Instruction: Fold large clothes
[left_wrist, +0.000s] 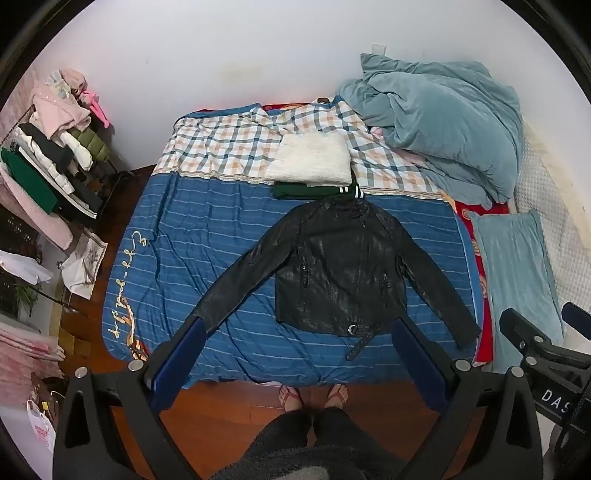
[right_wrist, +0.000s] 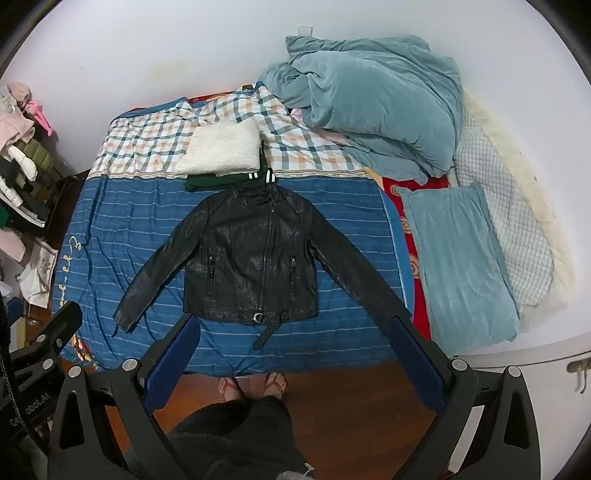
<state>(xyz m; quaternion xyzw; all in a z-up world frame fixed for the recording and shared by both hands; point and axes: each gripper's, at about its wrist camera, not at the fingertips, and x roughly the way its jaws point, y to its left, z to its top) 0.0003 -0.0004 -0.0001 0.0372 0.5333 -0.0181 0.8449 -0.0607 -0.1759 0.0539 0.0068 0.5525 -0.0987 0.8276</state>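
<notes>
A black leather jacket (left_wrist: 340, 266) (right_wrist: 255, 262) lies flat and front up on the blue striped bedsheet (left_wrist: 207, 229) (right_wrist: 122, 225), both sleeves spread out to the sides, a belt strap trailing from its hem. My left gripper (left_wrist: 299, 332) hangs open high above the bed's near edge, nothing between its fingers. My right gripper (right_wrist: 295, 328) is open too, held equally high and empty. Beyond the jacket's collar sits a folded white fleece (left_wrist: 310, 158) (right_wrist: 221, 147) on top of a folded green garment (left_wrist: 310, 192) (right_wrist: 221, 181).
A rumpled teal duvet (left_wrist: 443, 122) (right_wrist: 373, 107) fills the bed's far right, a teal pillow (left_wrist: 517, 266) (right_wrist: 461, 258) lies at the right. A clothes rack (left_wrist: 55, 155) stands at the left. A person's sandalled feet (left_wrist: 314, 397) (right_wrist: 255, 384) stand on wooden floor at the bed's foot.
</notes>
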